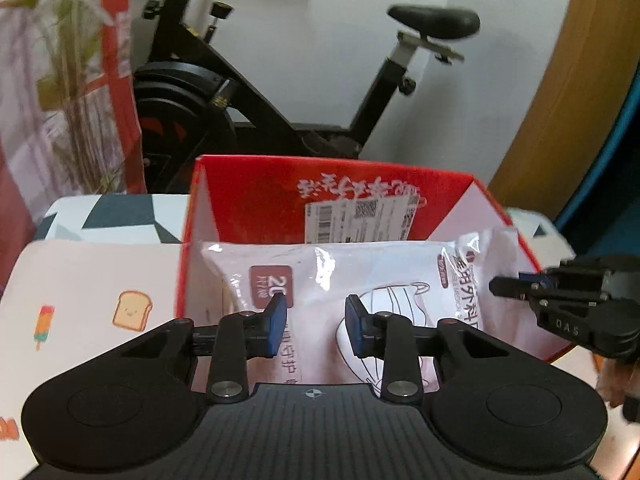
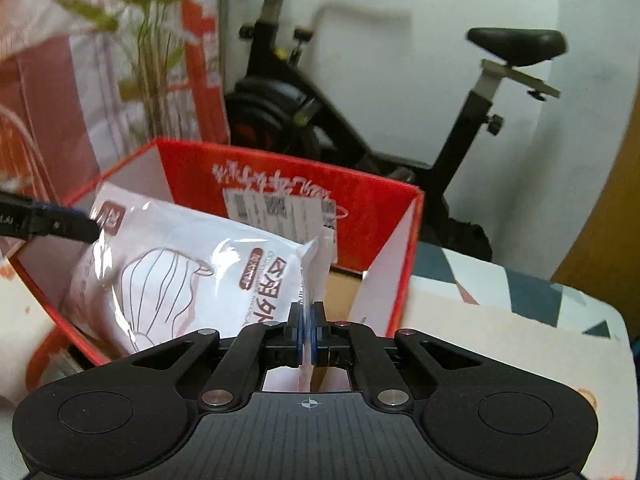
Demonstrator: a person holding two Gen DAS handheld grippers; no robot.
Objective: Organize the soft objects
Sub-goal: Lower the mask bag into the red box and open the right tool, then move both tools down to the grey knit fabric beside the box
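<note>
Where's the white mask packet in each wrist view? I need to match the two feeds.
Left wrist: mask packet sits centre frame over the red box, beyond the open left gripper.
Right wrist: mask packet lies left of centre, its edge pinched by the right gripper.
Shared landmark: the exercise bike saddle behind.

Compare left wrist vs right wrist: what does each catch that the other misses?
Left wrist only: the left gripper open in front of the mask pack, and toast and popsicle prints on the sheet at left.
Right wrist only: the right gripper shut on the pack's edge, plus brown cardboard on the box floor.
Both: the red box, its shipping label, the exercise bike, the plant.
</note>
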